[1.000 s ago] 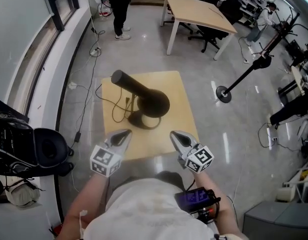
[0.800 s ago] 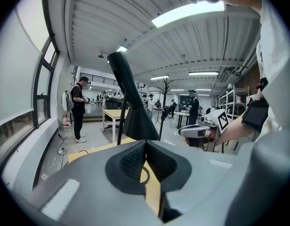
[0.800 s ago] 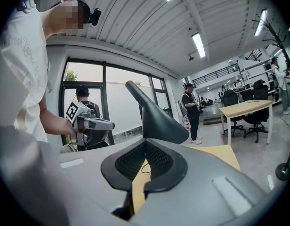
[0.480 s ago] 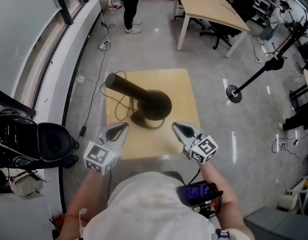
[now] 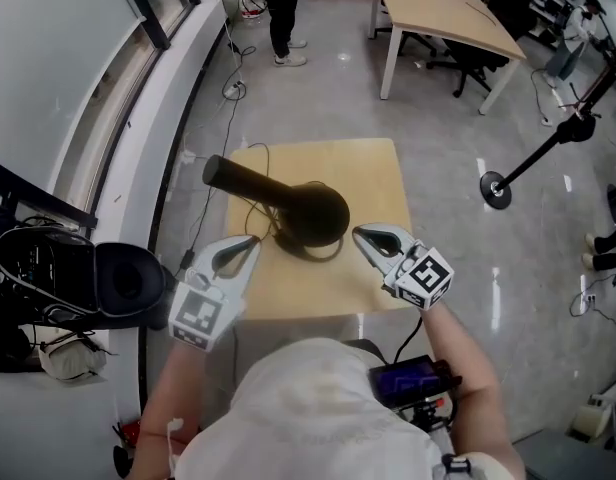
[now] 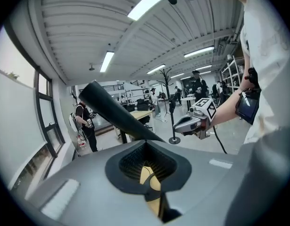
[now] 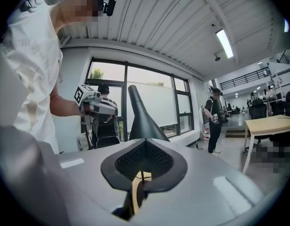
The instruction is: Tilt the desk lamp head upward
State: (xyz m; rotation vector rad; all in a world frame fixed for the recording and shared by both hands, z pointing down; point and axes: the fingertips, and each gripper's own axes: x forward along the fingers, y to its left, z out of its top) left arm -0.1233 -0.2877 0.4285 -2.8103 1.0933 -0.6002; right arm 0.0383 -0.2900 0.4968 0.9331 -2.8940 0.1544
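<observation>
Near the middle of the head view we see the lamp (image 5: pixel 288 196) on a small wooden table (image 5: pixel 373 183). Its dark cone runs from a wide end at the centre to a narrow end toward the upper left. A cable (image 5: pixel 250 230) loops on the tabletop just beside the lamp's foot.

We hold the left gripper (image 5: pixel 244 246) at the lamp's lower left and the right gripper (image 5: pixel 368 236) at its lower right. Both are near the lamp but touch nothing.

From the left gripper view, our jaws are pressed together with nothing between them. The lamp (image 6: pixel 112 113) slants up toward the upper left behind them, and the right gripper (image 6: pixel 191 125) sits at centre right.

From the right gripper view, those jaws are likewise pressed together and empty. The lamp (image 7: pixel 139 114) rises just above them, and the left gripper (image 7: pixel 99 106) shows to its left.

At the top of the head view a person (image 5: pixel 284 8) stands on the floor beside a larger desk (image 5: pixel 443 13).
</observation>
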